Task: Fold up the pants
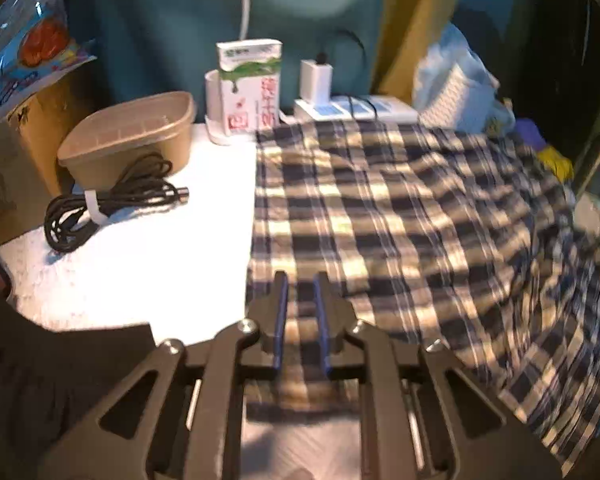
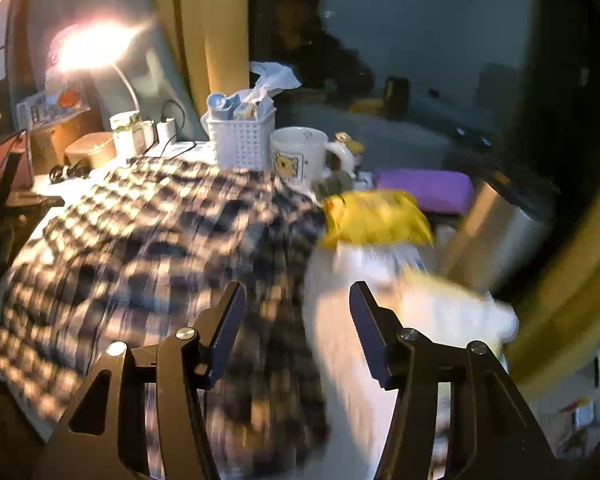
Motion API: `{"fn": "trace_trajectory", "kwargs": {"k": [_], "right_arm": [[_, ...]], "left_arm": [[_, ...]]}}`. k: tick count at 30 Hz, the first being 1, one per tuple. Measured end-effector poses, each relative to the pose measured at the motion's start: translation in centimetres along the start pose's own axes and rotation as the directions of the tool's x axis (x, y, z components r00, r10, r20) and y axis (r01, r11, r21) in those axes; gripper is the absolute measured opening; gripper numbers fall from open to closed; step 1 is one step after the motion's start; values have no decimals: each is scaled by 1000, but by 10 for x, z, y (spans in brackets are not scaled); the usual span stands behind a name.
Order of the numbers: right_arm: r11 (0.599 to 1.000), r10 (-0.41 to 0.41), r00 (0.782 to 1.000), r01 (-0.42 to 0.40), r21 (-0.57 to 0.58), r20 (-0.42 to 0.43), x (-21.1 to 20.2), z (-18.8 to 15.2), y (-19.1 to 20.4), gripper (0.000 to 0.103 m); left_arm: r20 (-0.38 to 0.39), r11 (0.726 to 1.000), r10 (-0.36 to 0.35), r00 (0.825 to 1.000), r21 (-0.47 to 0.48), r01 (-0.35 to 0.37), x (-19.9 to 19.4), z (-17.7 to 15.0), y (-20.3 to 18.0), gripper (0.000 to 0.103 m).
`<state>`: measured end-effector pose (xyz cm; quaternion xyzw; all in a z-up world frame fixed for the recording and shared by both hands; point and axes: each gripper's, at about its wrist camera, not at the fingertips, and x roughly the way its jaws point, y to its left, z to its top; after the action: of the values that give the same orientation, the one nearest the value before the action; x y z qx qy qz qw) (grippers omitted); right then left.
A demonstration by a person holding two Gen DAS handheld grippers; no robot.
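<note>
The plaid pants (image 1: 400, 216) in navy and cream lie spread over the white table (image 1: 148, 264), reaching to its right edge. My left gripper (image 1: 301, 280) hovers over the pants' near left corner with its fingers close together; cloth runs between the blue pads (image 1: 281, 312), and I cannot tell if they pinch it. In the right wrist view the pants (image 2: 148, 232) fill the left and middle, blurred. My right gripper (image 2: 297, 292) is open and empty above the pants' right edge.
A brown tub (image 1: 132, 136), a coiled black cable (image 1: 104, 204), a carton (image 1: 250, 84) and a charger (image 1: 316, 80) stand at the back left. A white basket (image 2: 242, 140), a mug (image 2: 300, 154), a yellow bag (image 2: 376, 216) and a purple pad (image 2: 424, 190) crowd the right side.
</note>
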<state>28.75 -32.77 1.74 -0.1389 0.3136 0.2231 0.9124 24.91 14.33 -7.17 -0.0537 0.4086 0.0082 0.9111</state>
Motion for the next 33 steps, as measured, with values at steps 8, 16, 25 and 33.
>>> {"fn": "trace_trajectory", "kwargs": {"k": [8, 16, 25, 33], "right_arm": [[999, 41, 973, -43, -4, -229, 141, 50, 4, 26], [981, -147, 955, 108, -161, -257, 179, 52, 9, 7], [988, -107, 978, 85, -128, -177, 111, 31, 12, 48], [977, 119, 983, -140, -160, -137, 38, -10, 99, 48]], "left_arm": [[-72, 999, -39, 997, -15, 38, 33, 12, 5, 62], [-109, 999, 30, 994, 40, -26, 42, 2, 4, 63], [-77, 999, -30, 997, 33, 33, -20, -26, 2, 63], [-164, 988, -138, 977, 50, 148, -49, -89, -37, 63]]}}
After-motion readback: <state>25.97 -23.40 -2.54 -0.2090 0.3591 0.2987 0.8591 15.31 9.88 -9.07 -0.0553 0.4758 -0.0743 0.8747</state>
